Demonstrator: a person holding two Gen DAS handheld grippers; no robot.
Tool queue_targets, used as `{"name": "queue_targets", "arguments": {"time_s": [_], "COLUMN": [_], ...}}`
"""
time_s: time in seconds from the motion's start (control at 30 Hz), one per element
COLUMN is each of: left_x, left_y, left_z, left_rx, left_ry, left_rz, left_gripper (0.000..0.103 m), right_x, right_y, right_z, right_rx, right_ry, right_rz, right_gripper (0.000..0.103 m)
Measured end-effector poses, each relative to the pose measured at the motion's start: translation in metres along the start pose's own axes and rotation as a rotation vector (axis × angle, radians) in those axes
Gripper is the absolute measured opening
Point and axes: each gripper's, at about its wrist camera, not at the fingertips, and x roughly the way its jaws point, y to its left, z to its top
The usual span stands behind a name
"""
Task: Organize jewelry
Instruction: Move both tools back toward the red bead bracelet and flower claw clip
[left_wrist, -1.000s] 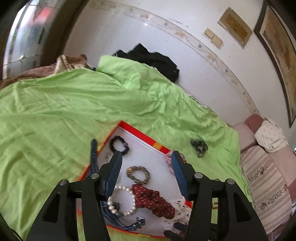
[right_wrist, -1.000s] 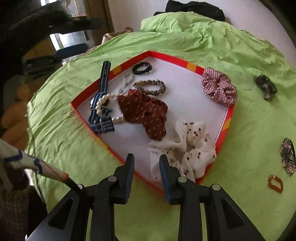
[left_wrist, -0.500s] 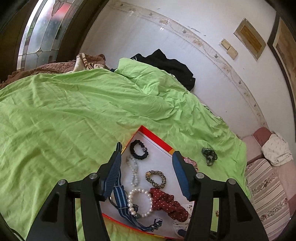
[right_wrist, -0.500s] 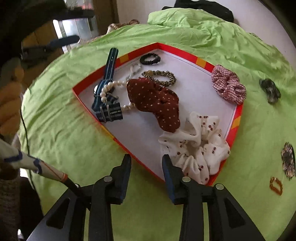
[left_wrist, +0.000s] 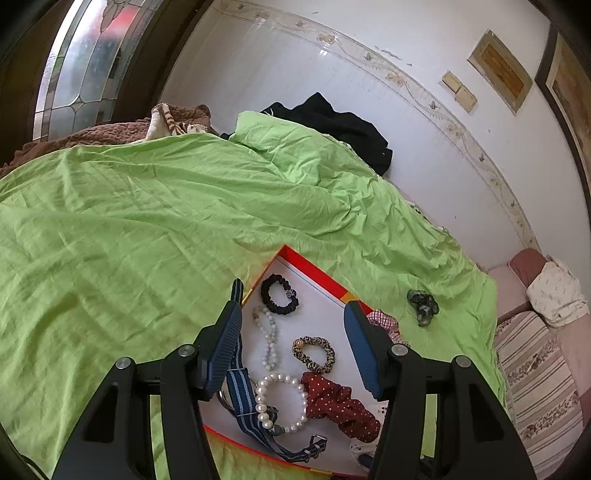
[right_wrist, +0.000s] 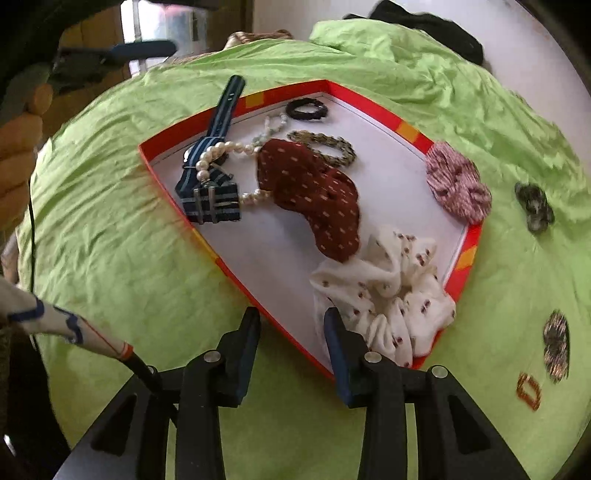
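Right hand-held gripper (right_wrist: 291, 325): jaws apart and just been widening, nothing between them, over the near rim of the red-edged white cardboard tray (right_wrist: 236, 284) on the green bed sheet (right_wrist: 110, 240). Left hand-held gripper (left_wrist: 291, 339) apart, empty (above tray). White pearl bracelet (left_wrist: 280, 402) lies inside the tray, beside the maroon dotted fabric scrunchie (left_wrist: 340, 406).

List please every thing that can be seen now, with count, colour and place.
tray: 1, red-orange rim, white floor, on green sheet
striped strap: 1, blue, tray's left side, one end over the rim
pearl bracelet: 1, white, on the strap
scrunchies in tray: maroon dotted, white dotted, leopard, black
checked scrunchie: 1, pink, on tray's right rim
dark scrunchie: 1, on sheet
amber bracelet: 1, on sheet
left hand-held gripper: open
right hand-held gripper: open, nothing between
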Motion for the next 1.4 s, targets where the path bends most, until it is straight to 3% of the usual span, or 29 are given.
{"name": "queue_targets", "arguments": {"time_s": [0.1,0.2,0.37,0.8,1.0,1.1,1.2,1.27,1.4], "left_x": [0.001,0.003,0.005,0.002,-0.014,-0.02,-0.028,-0.029,-0.031], "left_y": [0.0,0.0,0.0,-0.004,-0.029,-0.041,-0.052,-0.061,-0.096], "left_z": [-0.001,-0.001,-0.002,-0.003,-0.017,-0.028,-0.05,-0.062,-0.089], "left_rx": [0.004,-0.007,-0.006,-0.003,0.079,0.115,0.138,0.158,0.257], "left_ry": [0.002,0.005,0.011,0.011,0.003,0.021,0.054,0.088,0.163], "left_rz": [0.006,0.004,0.005,0.005,0.031,0.031,0.039,0.036,0.032], "left_gripper": [0.056,0.056,0.056,0.056,0.057,0.057,0.059,0.059,0.059], "right_x": [0.0,0.0,-0.004,-0.012,-0.014,-0.023,-0.053,-0.071,-0.102], "right_y": [0.002,0.004,0.001,-0.011,-0.026,-0.037,-0.052,-0.064,-0.103], "right_z": [0.001,-0.001,-0.002,-0.021,-0.031,-0.041,-0.058,-0.074,-0.121], "right_rx": [-0.025,-0.068,-0.085,-0.177,-0.191,-0.141,-0.049,0.025,0.203], "right_ry": [-0.002,0.024,0.061,0.092,0.101,0.089,0.005,-0.033,-0.092], "right_rz": [-0.002,-0.002,0.034,-0.013,-0.091,-0.113,-0.09,-0.095,-0.086], "right_gripper": [0.038,0.029,0.025,0.024,0.028,0.031,0.038,0.044,0.044]}}
